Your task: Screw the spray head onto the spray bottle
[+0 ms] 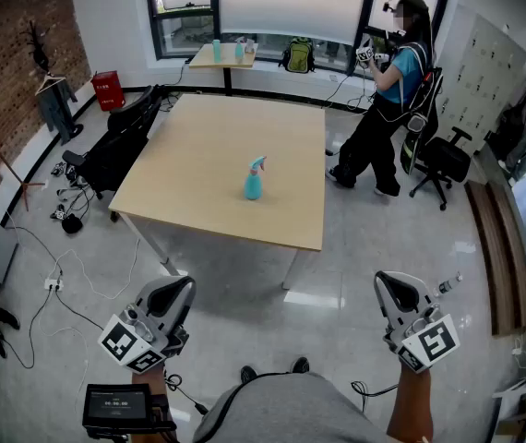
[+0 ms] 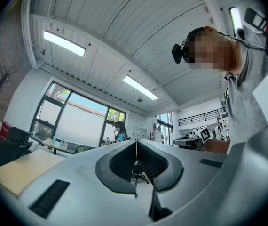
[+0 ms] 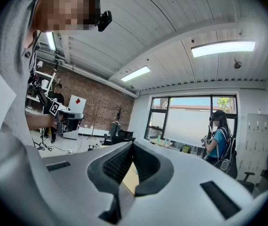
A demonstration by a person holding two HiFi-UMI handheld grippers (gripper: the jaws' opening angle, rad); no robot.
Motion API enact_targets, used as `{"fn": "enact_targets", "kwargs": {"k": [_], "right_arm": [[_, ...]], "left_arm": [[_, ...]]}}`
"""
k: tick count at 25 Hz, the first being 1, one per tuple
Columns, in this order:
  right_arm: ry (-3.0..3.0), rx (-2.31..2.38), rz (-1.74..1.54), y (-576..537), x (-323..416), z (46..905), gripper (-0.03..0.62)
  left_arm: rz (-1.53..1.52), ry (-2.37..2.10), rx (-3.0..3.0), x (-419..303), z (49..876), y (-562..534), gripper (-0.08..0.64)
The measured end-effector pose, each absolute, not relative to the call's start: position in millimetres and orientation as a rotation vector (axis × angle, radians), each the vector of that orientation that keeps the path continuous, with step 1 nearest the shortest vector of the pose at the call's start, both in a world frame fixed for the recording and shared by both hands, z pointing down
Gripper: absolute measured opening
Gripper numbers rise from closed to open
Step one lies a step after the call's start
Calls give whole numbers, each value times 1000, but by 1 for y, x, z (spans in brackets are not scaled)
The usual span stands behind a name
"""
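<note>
**Wood table far off, grippers closed**

Pale square wooden table [image 1: 217, 155] stands well ahead. Grey left gripper [image 1: 174, 291] and right gripper [image 1: 396, 290] hover near the person, jaws pressed together on nothing. Teal plastic spray bottle [image 1: 254, 186] stands upright mid-table, its blue spray head [image 1: 257, 163] on top; whether threaded, too small to tell. Arriving with jaws unopened could topple the light bottle. Turning the head with the bottle unheld would only spin it.

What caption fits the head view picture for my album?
Left gripper and right gripper, both shut, hover short of a teal plastic spray bottle upright on a pale wooden table.
</note>
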State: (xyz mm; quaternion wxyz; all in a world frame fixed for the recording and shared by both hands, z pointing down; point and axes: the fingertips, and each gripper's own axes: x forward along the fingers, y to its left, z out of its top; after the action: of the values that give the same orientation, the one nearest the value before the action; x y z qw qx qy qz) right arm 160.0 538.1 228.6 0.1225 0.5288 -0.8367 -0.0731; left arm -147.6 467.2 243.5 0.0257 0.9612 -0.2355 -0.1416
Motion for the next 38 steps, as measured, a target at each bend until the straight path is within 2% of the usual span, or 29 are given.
{"fn": "enact_targets", "kwargs": {"k": [19, 28, 38], "right_arm": [[-2434, 1507, -162, 532, 148, 237, 5], [-2425, 1522, -162, 520, 133, 237, 5], [-2444, 1520, -111, 498, 134, 246, 6]], "left_arm": [[-407, -638, 2951, -128, 258, 460, 5], [-417, -667, 2914, -151, 269, 444, 5], [-408, -607, 2906, -139, 280, 413, 5]]}}
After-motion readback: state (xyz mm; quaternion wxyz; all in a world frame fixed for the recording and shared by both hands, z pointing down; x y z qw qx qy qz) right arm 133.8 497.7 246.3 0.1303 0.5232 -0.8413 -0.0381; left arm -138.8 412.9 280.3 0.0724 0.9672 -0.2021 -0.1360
